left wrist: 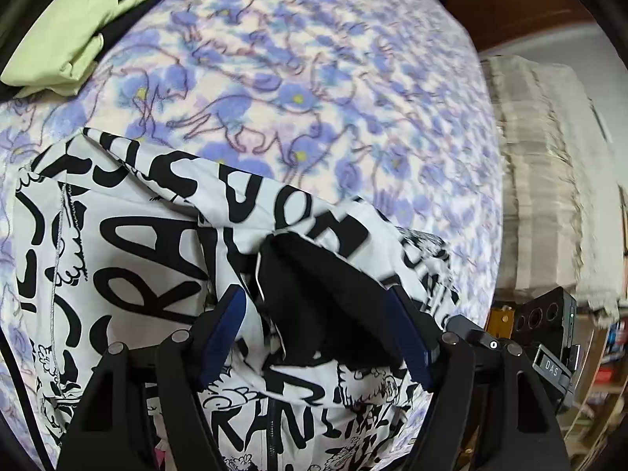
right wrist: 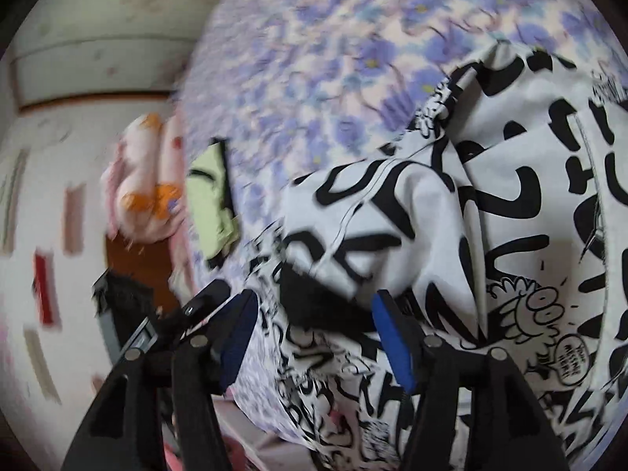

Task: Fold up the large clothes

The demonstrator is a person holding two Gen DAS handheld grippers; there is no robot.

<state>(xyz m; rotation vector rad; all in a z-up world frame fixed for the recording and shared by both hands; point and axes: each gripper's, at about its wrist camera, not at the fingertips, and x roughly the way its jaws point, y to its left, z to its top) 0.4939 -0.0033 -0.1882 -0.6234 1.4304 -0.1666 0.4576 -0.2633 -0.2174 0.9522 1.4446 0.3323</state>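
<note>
Lot: one printed garment on a flowered bed, two grippers released over it.

Left to right: one folded pale-green garment [left wrist: 59, 27] at the bed's far corner, well apart. One white garment with black lettering [left wrist: 129, 243], partly folded, lies on the one floral bedsheet [left wrist: 314, 78] near its front edge. Left gripper [left wrist: 314, 329]: jaws spread, black cuff [left wrist: 314, 286] between them, pads not pressing. Right gripper [right wrist: 314, 333]: jaws likewise apart over another black cuff [right wrist: 314, 298], nothing clamped. Risk, as judged: the loose sleeves may spring back or bunch, since the fabric sits in raised wrinkles; a pad could snag cloth on withdrawal and drag the fold askew. Count: garments two, grippers two, sheet one.
</note>
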